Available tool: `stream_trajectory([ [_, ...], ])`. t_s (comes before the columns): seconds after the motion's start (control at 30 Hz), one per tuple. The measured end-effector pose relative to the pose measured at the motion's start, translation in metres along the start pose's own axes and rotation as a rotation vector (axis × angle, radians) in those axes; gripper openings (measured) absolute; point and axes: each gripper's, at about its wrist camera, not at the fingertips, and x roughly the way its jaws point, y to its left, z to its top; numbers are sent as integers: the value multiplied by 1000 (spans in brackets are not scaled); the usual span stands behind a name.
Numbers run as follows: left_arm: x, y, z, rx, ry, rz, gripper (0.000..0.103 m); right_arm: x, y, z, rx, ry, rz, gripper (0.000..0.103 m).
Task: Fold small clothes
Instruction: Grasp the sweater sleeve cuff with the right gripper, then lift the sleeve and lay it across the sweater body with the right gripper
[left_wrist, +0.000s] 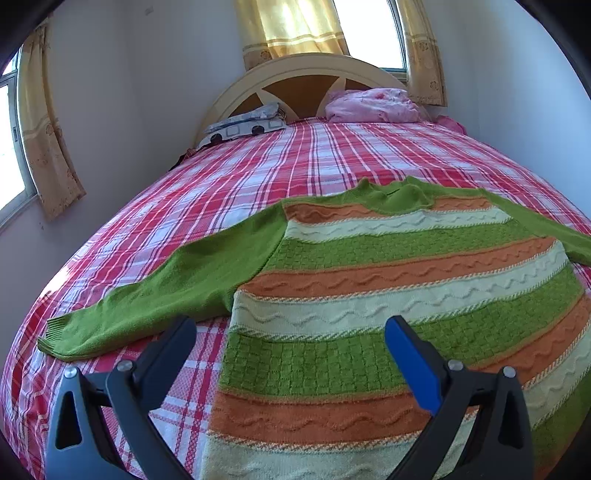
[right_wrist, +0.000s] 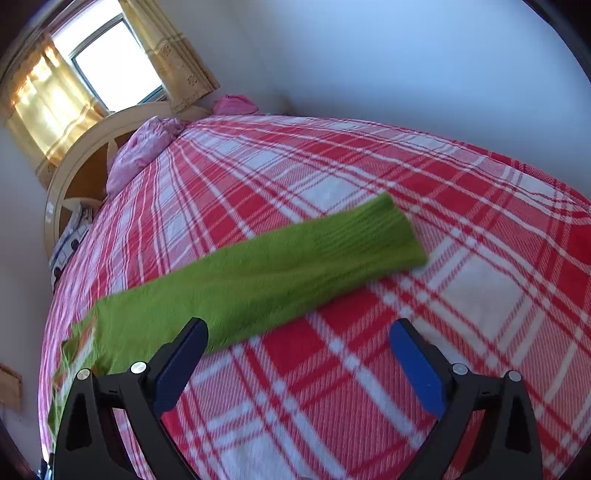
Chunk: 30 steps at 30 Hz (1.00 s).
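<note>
1. Currently a knitted sweater (left_wrist: 388, 280) with green, orange and cream stripes lies flat on a bed (left_wrist: 258, 166) covered by a red and white plaid sheet, neckline toward the headboard (left_wrist: 295, 77).
2. Its plain green left sleeve (left_wrist: 159, 295) stretches out sideways across the sheet, cuff near the bed's edge.
3. The left gripper (left_wrist: 290, 339) hovers over the sweater's lower body with its fingers (left_wrist: 413, 362) spread wide, holding nothing; one finger sits over the plaid sheet, the other over the knit.
4. The right gripper (right_wrist: 297, 343) is also wide open and empty, above bare sheet just beside the other green sleeve (right_wrist: 258, 273), which lies straight with its ribbed cuff (right_wrist: 388, 232) pointing away from the body.
5. Near the headboard rest a pink bundle of bedding (left_wrist: 373, 105) and a folded patterned pillow (left_wrist: 243, 127).
6. Yellow curtains (left_wrist: 291, 29) hang at the window behind the bed.
</note>
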Motion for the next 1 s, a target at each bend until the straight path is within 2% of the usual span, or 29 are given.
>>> stream_trajectory([
  [0.23, 8, -2, 1, -10, 10, 0, 103, 17, -5, 19, 13, -31, -32, 82],
  [0.33, 9, -1, 1, -14, 13, -5, 103, 23, -6, 25, 11, -37, -32, 62],
  [0.4, 10, 1, 0, -27, 14, -11, 103, 29, -10, 31, 13, -39, -31, 41],
  [0.43, 10, 2, 0, -36, 14, -9, 103, 30, -11, 33, 17, -39, -27, 36],
  [0.47, 10, 3, 0, -40, 14, -7, 103, 31, -13, 36, 23, -36, -22, 24],
  [0.5, 10, 5, 0, -45, 14, -7, 103, 31, -14, 37, 32, -34, -9, 18],
  [0.73, 9, 9, 0, -58, 14, -11, 103, 11, 10, 46, 0, -81, 53, 11],
  [1.0, 6, 18, -1, -80, 10, -23, 103, -11, 70, 57, -112, -120, 108, 8],
])
